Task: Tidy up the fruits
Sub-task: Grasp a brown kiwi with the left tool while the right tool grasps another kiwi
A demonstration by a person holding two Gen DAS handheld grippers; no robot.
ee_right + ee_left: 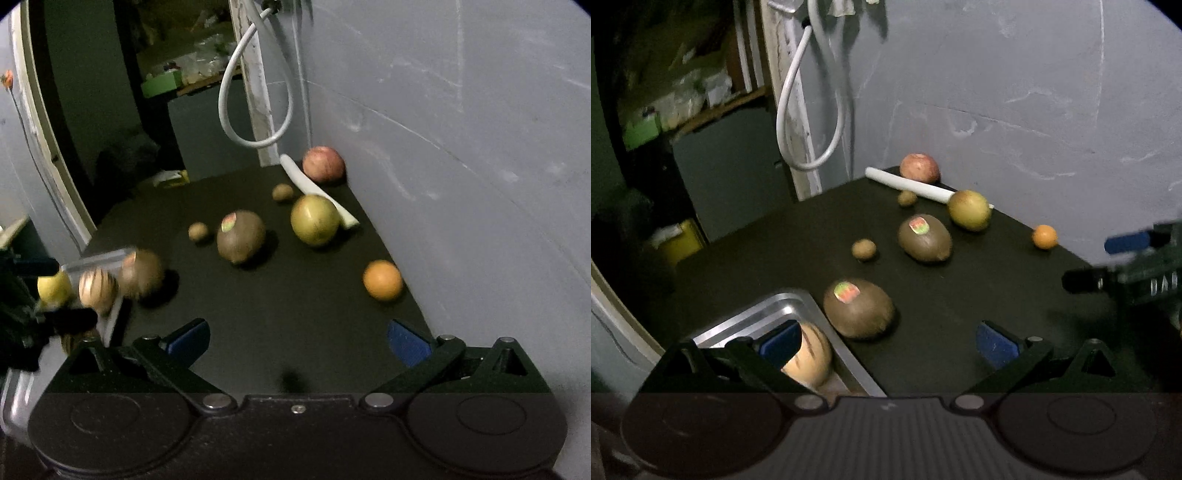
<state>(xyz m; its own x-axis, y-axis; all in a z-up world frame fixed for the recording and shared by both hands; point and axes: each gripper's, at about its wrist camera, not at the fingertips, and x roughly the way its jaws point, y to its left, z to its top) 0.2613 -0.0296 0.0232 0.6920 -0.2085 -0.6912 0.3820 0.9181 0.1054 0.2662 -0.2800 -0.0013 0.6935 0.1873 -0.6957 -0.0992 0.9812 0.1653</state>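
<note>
Steel tray point(757, 314) partly hidden, striped fruit point(809, 354) behind left fingers point(783, 341), both grippers spread, empty.

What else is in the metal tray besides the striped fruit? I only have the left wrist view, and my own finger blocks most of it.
Observer: The right wrist view shows a yellow fruit beside the striped fruit, apparently inside the tray.
Operator: Is the right gripper carrying anything? I only see its tip.
Observer: No. The right gripper is open, with only bare table between its fingers.
Operator: Where is the orange from it?
Observer: The orange lies ahead, off to its right side.
</note>
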